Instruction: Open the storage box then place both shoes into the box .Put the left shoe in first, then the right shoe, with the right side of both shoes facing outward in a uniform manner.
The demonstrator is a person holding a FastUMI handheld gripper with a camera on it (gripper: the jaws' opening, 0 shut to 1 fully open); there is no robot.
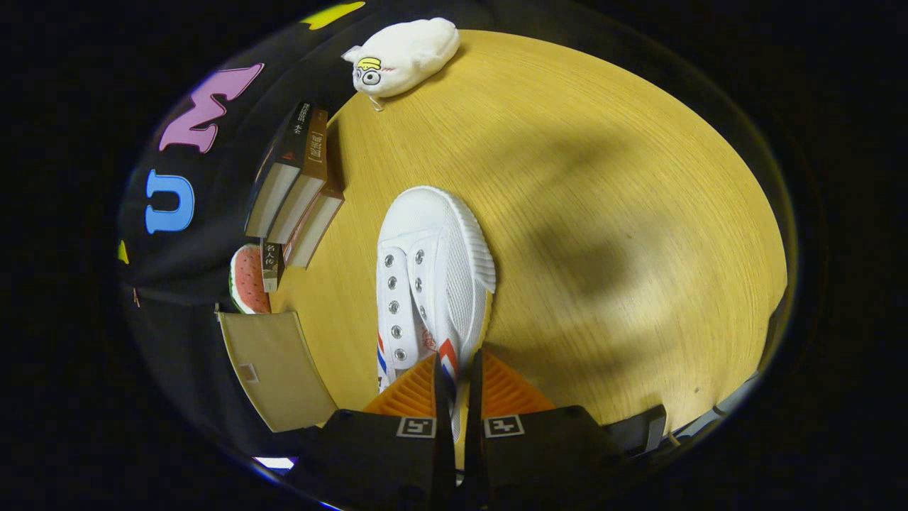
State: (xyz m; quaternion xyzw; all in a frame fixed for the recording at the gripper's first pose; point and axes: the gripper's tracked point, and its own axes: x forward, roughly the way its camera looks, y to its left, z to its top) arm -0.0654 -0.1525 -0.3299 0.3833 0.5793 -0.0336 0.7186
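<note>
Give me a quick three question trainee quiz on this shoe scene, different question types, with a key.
1. True or false: the claw is shut on the white shoe.
2. What lies beyond the shoe's toe, at the wooden table's far edge? A) white plush toy B) mug C) bottle
3. Fill in: next to the shoe stands a row of ____.

Key:
1. True; its fingers pinch the shoe's side wall.
2. A, the white plush toy.
3. books.

The white canvas shoe (pixel 434 273) looks matt and woven, with shiny metal eyelets and a ribbed rubber sole edge. The yellow wooden desk (pixel 603 177) shows fine grain. The white plush toy (pixel 404 57) looks soft.
</note>
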